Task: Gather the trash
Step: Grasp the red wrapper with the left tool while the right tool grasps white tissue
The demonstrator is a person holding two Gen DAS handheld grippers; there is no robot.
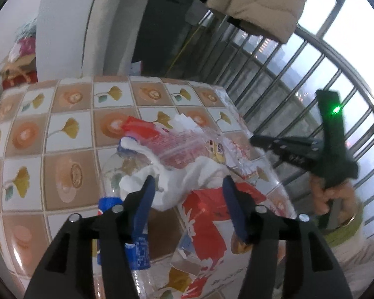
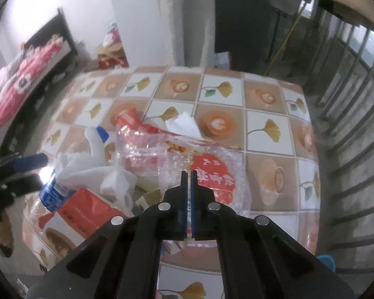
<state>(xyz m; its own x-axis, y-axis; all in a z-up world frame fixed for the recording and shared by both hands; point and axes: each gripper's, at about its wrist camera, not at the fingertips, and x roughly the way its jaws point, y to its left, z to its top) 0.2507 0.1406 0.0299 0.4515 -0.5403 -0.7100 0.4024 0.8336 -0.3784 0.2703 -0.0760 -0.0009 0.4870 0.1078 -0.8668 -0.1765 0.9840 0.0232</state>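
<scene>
A heap of trash lies on the tiled table [image 1: 62, 129]. My left gripper [image 1: 189, 190] is open, its blue fingers on either side of a crumpled white bag [image 1: 187, 182], above a red-and-white carton [image 1: 207, 224]. A clear bottle [image 1: 117, 172] with a blue label lies to its left. In the right wrist view my right gripper [image 2: 189, 174] is shut, its tips pinched into a clear plastic wrapper [image 2: 162, 154] with red print. The left wrist view shows the right gripper [image 1: 253, 139] at the wrapper's right edge, held by a hand [image 1: 329, 191].
A red wrapper [image 2: 129, 119] and a white paper scrap [image 2: 182, 124] lie behind the heap. A metal railing [image 2: 349, 124] runs along the table's right side, with a beige jacket [image 1: 256, 0] hanging over it. A bed with a red quilt [image 2: 20, 82] stands far left.
</scene>
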